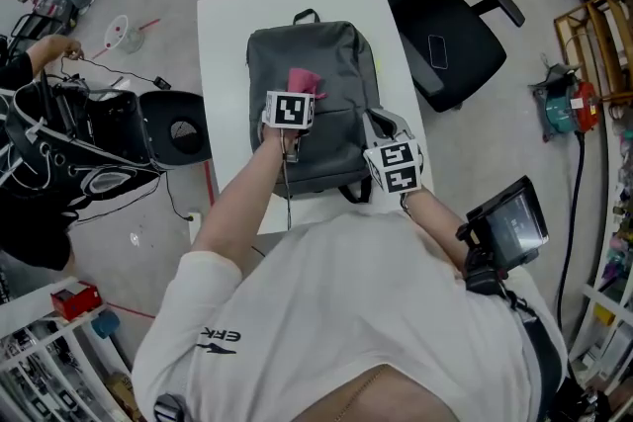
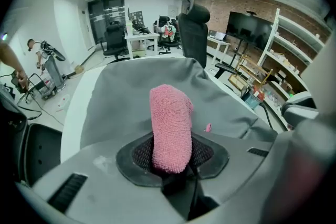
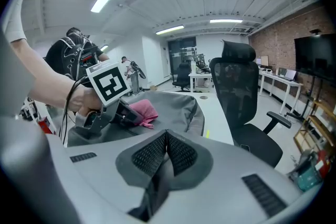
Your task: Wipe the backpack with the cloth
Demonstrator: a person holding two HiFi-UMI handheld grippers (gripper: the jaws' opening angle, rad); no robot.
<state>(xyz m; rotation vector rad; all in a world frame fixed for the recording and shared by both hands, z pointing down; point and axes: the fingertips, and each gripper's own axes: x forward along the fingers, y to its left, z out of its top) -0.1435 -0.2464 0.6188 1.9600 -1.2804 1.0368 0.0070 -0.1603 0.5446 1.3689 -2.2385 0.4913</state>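
right hand-held gripper (image 3: pixel 167 139) jaws closed, empty, by backpack (image 1: pixel 336 54); left hand-held gripper (image 2: pixel 171 162) clamped on pink cloth (image 2: pixel 170 123) atop backpack

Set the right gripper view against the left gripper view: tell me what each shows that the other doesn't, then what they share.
Only the right gripper view shows the left gripper from outside, with the hand holding it, and the right gripper with its jaws together on nothing. Only the left gripper view looks along the left jaws and shows them closed on the end of the pink cloth. Both show the cloth over the grey backpack, the white table and a black office chair.
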